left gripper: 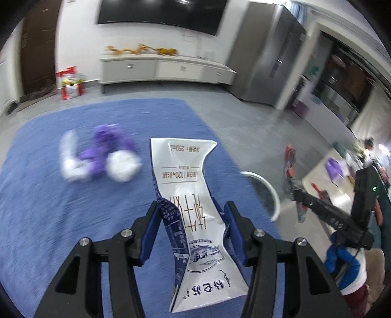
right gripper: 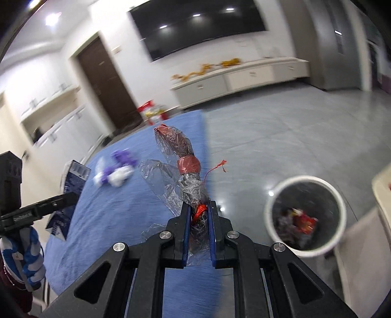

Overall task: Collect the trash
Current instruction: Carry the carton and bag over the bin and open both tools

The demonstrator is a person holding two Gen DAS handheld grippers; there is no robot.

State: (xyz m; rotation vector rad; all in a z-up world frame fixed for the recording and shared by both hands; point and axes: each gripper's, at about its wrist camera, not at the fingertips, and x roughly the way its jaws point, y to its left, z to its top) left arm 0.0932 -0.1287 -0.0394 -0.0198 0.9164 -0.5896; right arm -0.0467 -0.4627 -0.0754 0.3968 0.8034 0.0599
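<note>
- Two handheld grippers carry trash above a blue rug [left gripper: 73, 208] in a tiled room, both views smeared by motion.
- At left, the left gripper [left gripper: 193, 215] is clamped on a crushed white-and-blue milk carton [left gripper: 190, 200], its blue pads pressing the carton's pinched middle from either side; the carton stands up between the fingers, its printed top end away from the camera.
- At right, the right gripper [right gripper: 199, 210] is nearly closed on a crumpled clear plastic wrapper [right gripper: 185, 181] with red bands and a loose red string; the wrapper rises from the narrow gap between the pads.
- Beside the rug, on the grey tile floor [right gripper: 281, 137], stands a white-rimmed trash bin [right gripper: 305, 217], already holding red and grey scraps. In the right wrist view it lies to the lower right of the wrapper and apart from it.
- More trash lies on the rug beyond the carton: a blurred heap of white tissue and purple gloves [left gripper: 100, 154].
- A hand in a blue-and-white glove [left gripper: 342, 264] holds the right gripper at the edge of the left wrist view.
- Behind stand a low white cabinet [left gripper: 166, 68], a wall-mounted dark screen [left gripper: 158, 14] and a brown door [right gripper: 107, 80].
</note>
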